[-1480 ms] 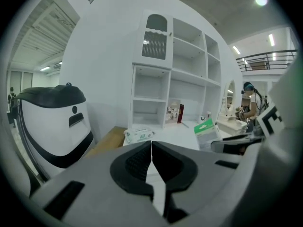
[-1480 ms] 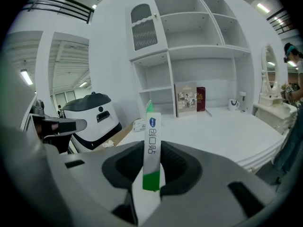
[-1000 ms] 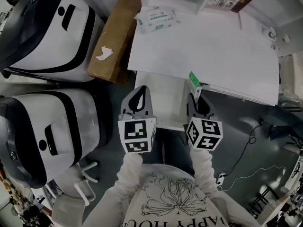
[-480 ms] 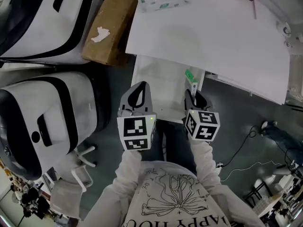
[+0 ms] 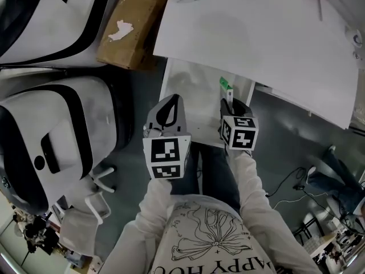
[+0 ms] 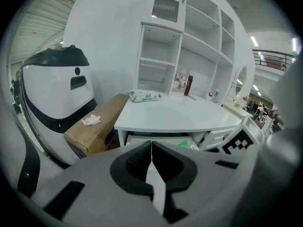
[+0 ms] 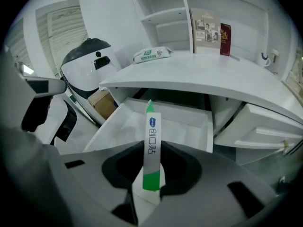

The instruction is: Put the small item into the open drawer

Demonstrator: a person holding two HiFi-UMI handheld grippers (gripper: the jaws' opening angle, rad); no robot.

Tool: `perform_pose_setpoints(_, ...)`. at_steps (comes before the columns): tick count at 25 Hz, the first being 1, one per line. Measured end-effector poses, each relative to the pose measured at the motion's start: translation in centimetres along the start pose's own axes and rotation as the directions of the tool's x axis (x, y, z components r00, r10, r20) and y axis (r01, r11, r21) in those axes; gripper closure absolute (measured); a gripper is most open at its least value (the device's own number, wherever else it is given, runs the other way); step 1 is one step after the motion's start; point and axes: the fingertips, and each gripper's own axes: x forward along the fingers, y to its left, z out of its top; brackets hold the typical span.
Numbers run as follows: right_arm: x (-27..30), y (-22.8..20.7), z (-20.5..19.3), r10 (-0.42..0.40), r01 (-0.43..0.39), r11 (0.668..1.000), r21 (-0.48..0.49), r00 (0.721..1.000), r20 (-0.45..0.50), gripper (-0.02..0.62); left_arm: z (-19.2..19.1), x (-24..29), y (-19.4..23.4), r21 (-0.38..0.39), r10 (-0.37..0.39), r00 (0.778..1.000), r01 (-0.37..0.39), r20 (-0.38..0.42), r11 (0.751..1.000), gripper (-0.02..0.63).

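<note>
The right hand-held gripper [image 7: 150,176] is shut on a thin white and green box [image 7: 151,143]. The box sticks out past the jaws and points at the open drawer [image 7: 187,122]. It hangs over the right side of the drawer and is not lying in it. The drawer is pulled out from under the white counter [image 5: 256,33]. The left hand-held gripper [image 6: 151,148] is near the drawer's front. Its jaws are pressed together and hold nothing.
</note>
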Motion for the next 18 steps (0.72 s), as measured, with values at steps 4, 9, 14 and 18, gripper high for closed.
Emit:
perform_pose_setpoints(4,2.2,0.2,-0.8,0.017,-0.017,1.0,0.001,0.999,-0.047,0.502,-0.8,0.5,0.0,-0.002,-0.002,1.0,0.002,-0.016,1.0,0.598)
perform_pose_setpoints(9,4.5,-0.3,-1.8,0.015,-0.014,1.0,0.005,0.995,-0.103,0.502,-1.8,0.7,0.4,-0.022,0.005,0.999,-0.005,-0.036,1.0,0.598)
perform_pose_setpoints(14,6.9,-1.3,-2.6,-0.003,0.003,1.0,-0.006,0.986,-0.168,0.502,-2.8,1.0,0.8,-0.038,0.011,0.998,-0.013,-0.056,0.999,0.598)
perform_pose_setpoints(18,7.8,-1.8,-3.1,-0.014,0.011,1.0,-0.012,0.978,-0.206,0.502,-3.4,1.0,1.2,-0.047,0.02,0.998,-0.023,-0.066,0.999,0.599)
